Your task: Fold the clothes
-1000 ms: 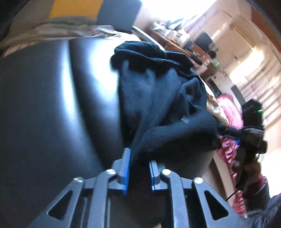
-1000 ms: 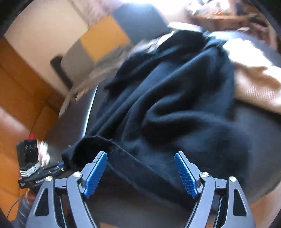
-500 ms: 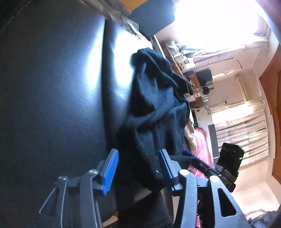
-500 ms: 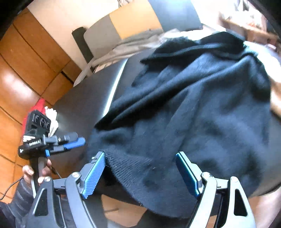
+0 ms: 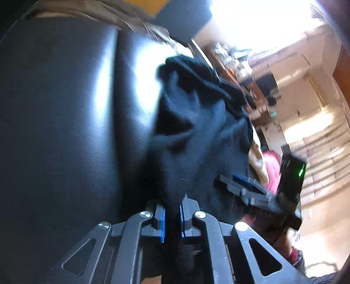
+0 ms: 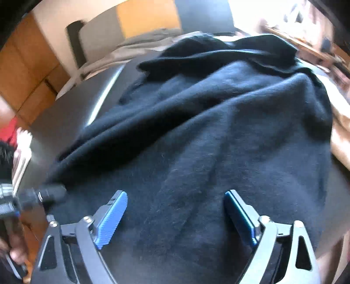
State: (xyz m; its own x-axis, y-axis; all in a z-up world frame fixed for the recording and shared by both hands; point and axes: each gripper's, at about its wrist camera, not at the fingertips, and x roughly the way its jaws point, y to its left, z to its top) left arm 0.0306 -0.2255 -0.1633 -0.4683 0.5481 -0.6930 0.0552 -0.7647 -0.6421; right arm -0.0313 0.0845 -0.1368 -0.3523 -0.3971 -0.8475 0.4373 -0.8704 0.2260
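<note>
Left wrist view: the left gripper (image 5: pixel 172 220) is clamped on the near edge of the black sweater (image 5: pixel 196 139), which spreads ahead of it over the black leather seat (image 5: pixel 65 122). Half a second ago its jaws stood apart around that edge. The right gripper (image 6: pixel 175 216) is opening, jaws wide, pads hovering over the sweater's near part, wider than before.

— What sort of place is this?
— A home, a living room by the look of it: a black leather sofa (image 5: pixel 65 131) near, a cluttered wooden shelf (image 5: pixel 236 67) far right.
— Anything else?
— Wood wall panels (image 6: pixel 28 72) on the left, a sunlit window (image 5: pixel 251 19), and spare clothes (image 5: pixel 271 170) heaped beside the sofa.
</note>
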